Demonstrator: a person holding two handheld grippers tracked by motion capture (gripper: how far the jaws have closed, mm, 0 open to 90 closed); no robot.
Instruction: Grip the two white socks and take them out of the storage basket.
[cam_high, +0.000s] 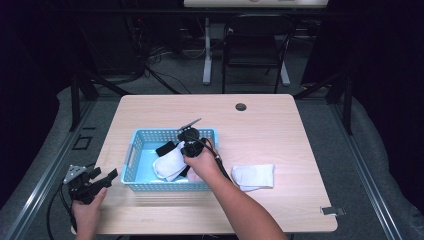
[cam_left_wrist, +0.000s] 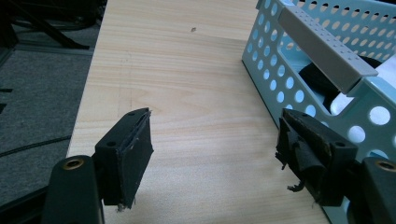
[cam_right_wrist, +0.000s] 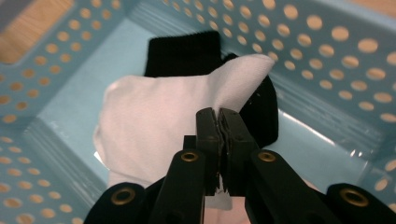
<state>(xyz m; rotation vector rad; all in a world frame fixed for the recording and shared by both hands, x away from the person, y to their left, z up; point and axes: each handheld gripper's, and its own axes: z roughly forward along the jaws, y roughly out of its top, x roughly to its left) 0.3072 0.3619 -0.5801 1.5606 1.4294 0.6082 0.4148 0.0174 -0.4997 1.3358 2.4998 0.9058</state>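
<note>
One white sock (cam_high: 254, 176) lies on the counter (cam_high: 280, 130); the right gripper (cam_right_wrist: 219, 116), jaws clamped on another white sock (cam_right_wrist: 154, 121) in the blue basket (cam_high: 150, 136), seems mid-removal. A black sock (cam_right_wrist: 182, 53) remains. Left gripper (cam_left_wrist: 215, 149) jaws apart, idle.

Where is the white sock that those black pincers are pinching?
In the high view, the white sock lies inside the blue basket at mid-table, on a black sock, with the right gripper shut on its edge.

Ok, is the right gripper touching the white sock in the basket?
Touching. In the right gripper view the right gripper has its jaws shut on a fold of the white sock, pinched between the pads.
</note>
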